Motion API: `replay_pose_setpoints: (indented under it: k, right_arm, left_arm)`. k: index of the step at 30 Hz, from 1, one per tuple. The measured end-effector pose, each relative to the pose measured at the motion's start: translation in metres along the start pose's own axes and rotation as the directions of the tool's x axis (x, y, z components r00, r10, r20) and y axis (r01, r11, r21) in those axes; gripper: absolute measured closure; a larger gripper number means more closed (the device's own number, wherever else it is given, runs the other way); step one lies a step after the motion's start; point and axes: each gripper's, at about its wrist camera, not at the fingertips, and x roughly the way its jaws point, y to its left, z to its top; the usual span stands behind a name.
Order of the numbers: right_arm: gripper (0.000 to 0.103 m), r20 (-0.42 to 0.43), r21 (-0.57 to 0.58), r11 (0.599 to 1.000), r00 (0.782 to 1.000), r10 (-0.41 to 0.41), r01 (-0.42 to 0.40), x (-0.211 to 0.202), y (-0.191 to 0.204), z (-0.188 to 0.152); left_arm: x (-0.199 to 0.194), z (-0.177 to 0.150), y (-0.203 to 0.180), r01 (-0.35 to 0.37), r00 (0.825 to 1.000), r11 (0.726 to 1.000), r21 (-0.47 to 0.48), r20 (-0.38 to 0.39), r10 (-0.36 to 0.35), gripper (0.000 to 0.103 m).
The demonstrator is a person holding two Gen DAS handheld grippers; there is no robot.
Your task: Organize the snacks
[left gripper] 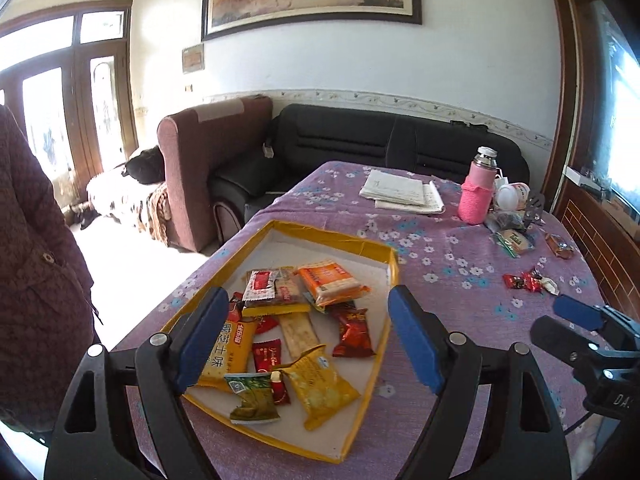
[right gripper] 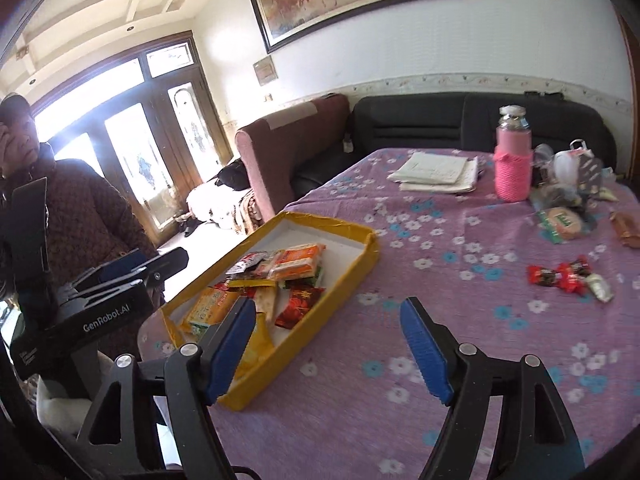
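We note the loose red candies [right gripper: 560, 276] lying on the surface [right gripper: 460, 320] outside the tray [right gripper: 372, 256], ahead of and to the right of the right gripper [right gripper: 328, 346]. They form a small cluster strung left to right across that view, with a pale wrapped piece at its right end. Farther back on the same side lie a green-and-white packet [right gripper: 562, 222] and a brown wrapped snack [right gripper: 626, 228], near the pink bottle [right gripper: 513, 164].

The tray sits to the left, already holding a pile of packets; the orange packet [left gripper: 332, 282] lies near its far end.

The left gripper [left gripper: 308, 338] hangs over the tray, jaws spread wide and holding nothing. The right gripper's jaws are likewise wide apart and empty, over bare cloth just right of the tray.

Judgement: the right gripper is the nearer to the candies; we would send it forward and rightward, closing across the cluster's short axis.
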Motion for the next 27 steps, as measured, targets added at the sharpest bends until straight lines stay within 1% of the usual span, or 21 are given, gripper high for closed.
replay_pose_setpoints:
  k: [4, 7, 9, 11, 16, 22, 25, 27]
  right_arm:
    - [0.024, 0.044, 0.002, 0.998, 0.997, -0.059, 0.059, -0.030, -0.014, -0.012]
    - [0.023, 0.062, 0.004, 0.997, 0.995, -0.074, 0.074, -0.036, -0.015, -0.022]
    - [0.023, 0.059, -0.016, 0.997, 0.995, -0.079, 0.080, -0.034, -0.009, -0.030]
    - [0.023, 0.047, -0.032, 0.997, 0.996, -0.071, 0.073, -0.027, -0.001, -0.034]
    - [0.023, -0.007, -0.059, 0.998, 1.000, 0.006, -0.006, -0.003, 0.028, -0.041]
    - [0.023, -0.065, -0.083, 0.996, 0.997, 0.029, -0.034, 0.020, 0.050, -0.059]
    - [0.023, -0.093, -0.078, 0.996, 0.995, 0.034, -0.041, 0.029, 0.052, -0.063]
    - [0.023, -0.089, -0.085, 0.996, 0.995, 0.035, -0.043, 0.030, 0.052, -0.064]
  left_arm:
    - [-0.023, -0.002, -0.018, -0.038, 0.997, 0.999, 0.027, 0.063, 0.037, 0.015]
    - [-0.032, -0.004, -0.026, -0.085, 0.993, 0.996, 0.041, 0.090, 0.081, 0.013]
    - [-0.036, -0.006, -0.024, -0.096, 0.991, 0.995, 0.039, 0.094, 0.092, 0.013]
    - [-0.037, -0.007, -0.019, -0.104, 0.991, 0.994, 0.019, 0.091, 0.101, 0.013]
    - [-0.034, -0.011, 0.001, -0.124, 0.989, 0.991, -0.054, 0.070, 0.128, 0.013]
    - [-0.024, -0.018, 0.014, -0.138, 0.988, 0.986, -0.090, 0.058, 0.143, 0.013]
    - [-0.028, -0.019, 0.016, -0.143, 0.984, 0.984, -0.102, 0.094, 0.153, 0.013]
    - [-0.038, -0.021, 0.018, -0.157, 0.973, 0.982, -0.108, 0.156, 0.173, 0.013]
